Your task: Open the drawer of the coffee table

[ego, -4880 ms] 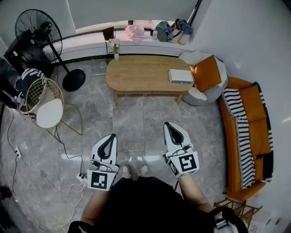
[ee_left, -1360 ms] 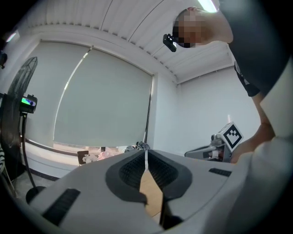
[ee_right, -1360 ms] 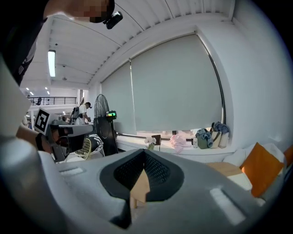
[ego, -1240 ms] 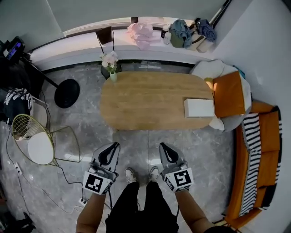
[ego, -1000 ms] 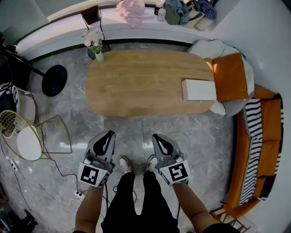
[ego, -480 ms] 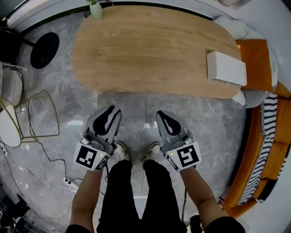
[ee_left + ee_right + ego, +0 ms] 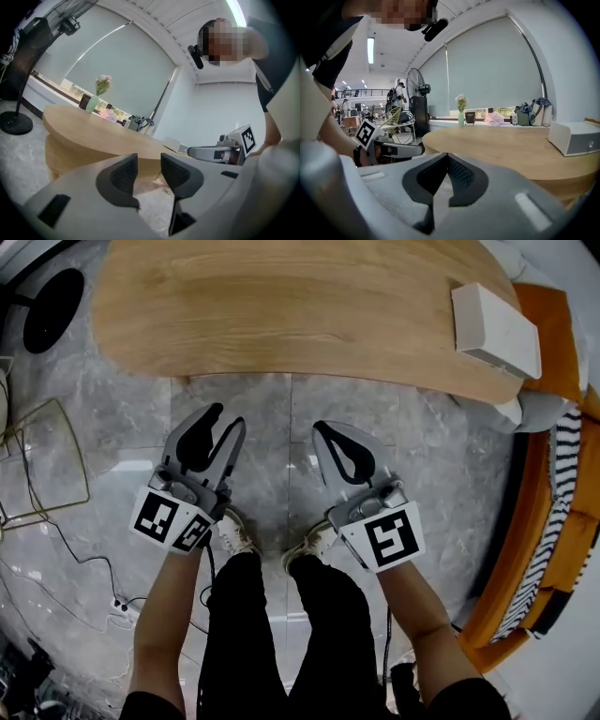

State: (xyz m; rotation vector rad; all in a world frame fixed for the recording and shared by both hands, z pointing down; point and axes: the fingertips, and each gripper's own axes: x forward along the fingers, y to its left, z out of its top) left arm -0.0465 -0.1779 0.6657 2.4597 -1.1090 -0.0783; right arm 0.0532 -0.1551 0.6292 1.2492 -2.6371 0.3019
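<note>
Left gripper, jaws opening with nothing between them, and right gripper, tips pressed together and empty, both hang above the grey marble floor, near the front edge of the coffee table. We cannot make out the drawer in any view; we judge that it sits under the overhanging oval top, whose pale base shows only in the left gripper view. The main hazard follows from this: a reach made without sight of the drawer front could strike the rim of the top, or close on no handle at all. A second hazard is room to pull, since the person's shoes stand close to the table and an opened drawer could meet the legs. Nothing lies between the grippers and the table edge. A white box rests at the right end of the top and a flower vase at its far side, so a hard jerk could shake both. A wire chair and a floor cable lie well to the left.
</note>
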